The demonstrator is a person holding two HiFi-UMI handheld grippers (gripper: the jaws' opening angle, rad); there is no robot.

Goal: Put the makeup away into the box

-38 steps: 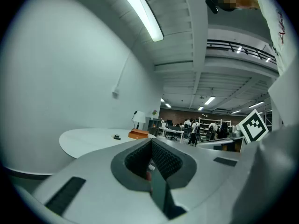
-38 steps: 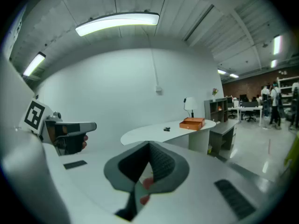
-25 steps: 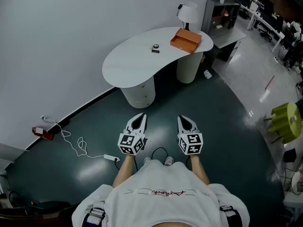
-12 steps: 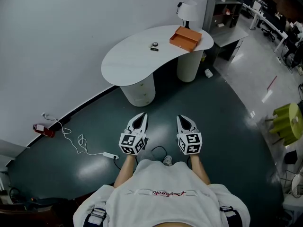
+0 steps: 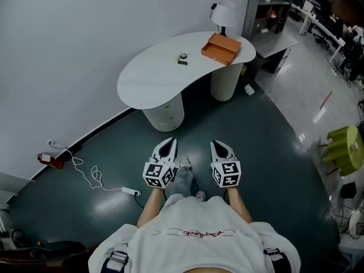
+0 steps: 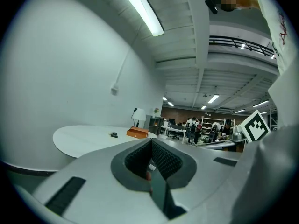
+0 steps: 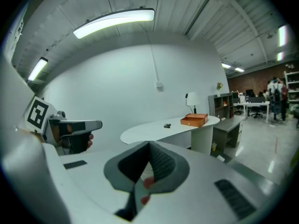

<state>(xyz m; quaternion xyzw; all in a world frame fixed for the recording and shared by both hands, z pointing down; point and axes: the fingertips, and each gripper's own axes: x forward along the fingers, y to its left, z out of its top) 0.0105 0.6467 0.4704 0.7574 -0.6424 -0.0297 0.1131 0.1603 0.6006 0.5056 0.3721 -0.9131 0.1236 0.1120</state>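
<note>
An orange box stands open near the right end of a white curved table. A small dark makeup item lies to its left on the tabletop. I stand on the dark floor, well short of the table. My left gripper and right gripper are held side by side, both shut and empty, pointing at the table. In the left gripper view, the box and makeup show far beyond the shut gripper. The right gripper view shows the box and makeup past the gripper.
A white lamp stands behind the box. A grey shelf unit and low desk sit right of the table. A power strip with white cable lies on the floor at left. A green stool is at far right.
The person has stepped forward: a foot now shows between the two grippers. Both grippers stayed shut and shifted slightly with the step.
</note>
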